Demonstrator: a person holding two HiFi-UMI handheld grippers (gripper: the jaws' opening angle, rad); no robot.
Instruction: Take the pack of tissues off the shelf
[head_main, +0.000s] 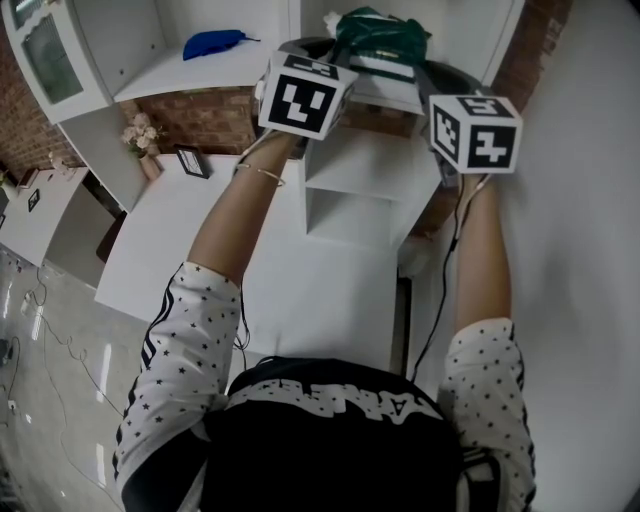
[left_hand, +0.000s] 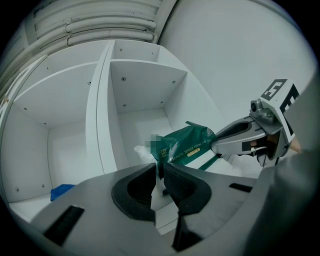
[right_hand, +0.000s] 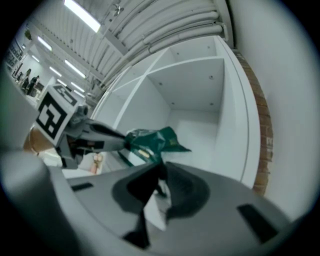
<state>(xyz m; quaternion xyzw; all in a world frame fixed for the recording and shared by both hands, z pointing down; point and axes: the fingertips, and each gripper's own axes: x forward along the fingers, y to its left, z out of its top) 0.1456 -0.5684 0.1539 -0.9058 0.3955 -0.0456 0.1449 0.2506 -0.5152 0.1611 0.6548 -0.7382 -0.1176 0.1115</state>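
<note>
White counter (head_main: 330, 290) sits nearest, right under the person's outstretched arms, and both arms reach over it toward the shelf (left_hand: 140, 95).

Left claw (left_hand: 159, 174) first: jaws narrow, pads pinching the near corner of the pack of tissues (left_hand: 187, 144), with green wrapper squeezed between them. Over to the right claw (right_hand: 161, 174), and it's the same story: jaws close together, clamped on the opposite end of the pack. So it's a two-ended hold. The pack is in the compartment to the right of the upright divider, strung between the two claws near the front edge.

The job now is the draw-out. My call: bring both claws back at the same pace, level, with no twisting and no pulling apart. Both grips are on thin wrapper film, so a jerk could slip or tear it. A slight lift first should keep the pack from dragging on the shelf board.

What's hard to see? From the head view the marker cubes (head_main: 305, 92) cover both claw tips and much of the pack. I cannot tell whether the pack's underside rests on the board or hangs free. The bite on the wrapper looks shallow, though the wide lens makes that uncertain.

Farther off, a blue object (head_main: 212, 42) lies in the neighbouring compartment, well apart.
</note>
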